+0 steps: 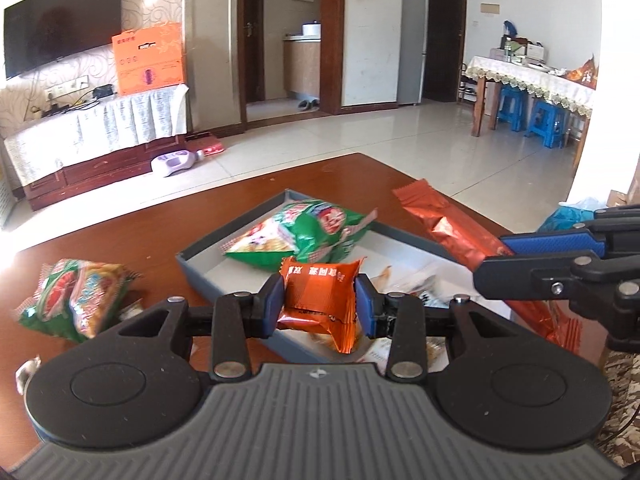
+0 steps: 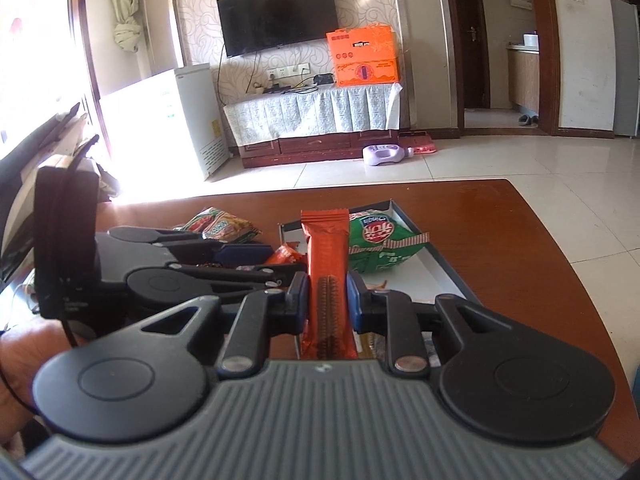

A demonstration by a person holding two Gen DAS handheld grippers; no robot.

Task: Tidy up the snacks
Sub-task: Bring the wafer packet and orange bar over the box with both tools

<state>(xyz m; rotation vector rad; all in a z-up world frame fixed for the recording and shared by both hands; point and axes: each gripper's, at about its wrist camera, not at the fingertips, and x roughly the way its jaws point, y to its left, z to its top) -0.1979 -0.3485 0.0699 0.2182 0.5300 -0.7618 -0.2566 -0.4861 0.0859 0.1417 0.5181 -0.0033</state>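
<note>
Two snacks in transit: my left gripper [image 1: 320, 300] clamps the small orange packet [image 1: 318, 294], my right gripper [image 2: 328, 300] the long orange bar [image 2: 326, 276]. Next, I judge: release both over the grey tray [image 1: 200, 276], frame centre.

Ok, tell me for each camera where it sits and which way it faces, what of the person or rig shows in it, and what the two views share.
Left wrist: sits on the left gripper, looking forward and down over the grey tray on the brown table; its pads clamp a small orange packet; the right gripper enters from the right.
Right wrist: sits on the right gripper, facing the TV wall; its pads clamp a long orange bar; the left gripper and a hand show at left.
Shared: tray, both packets, green snack bag, TV, orange box.
</note>
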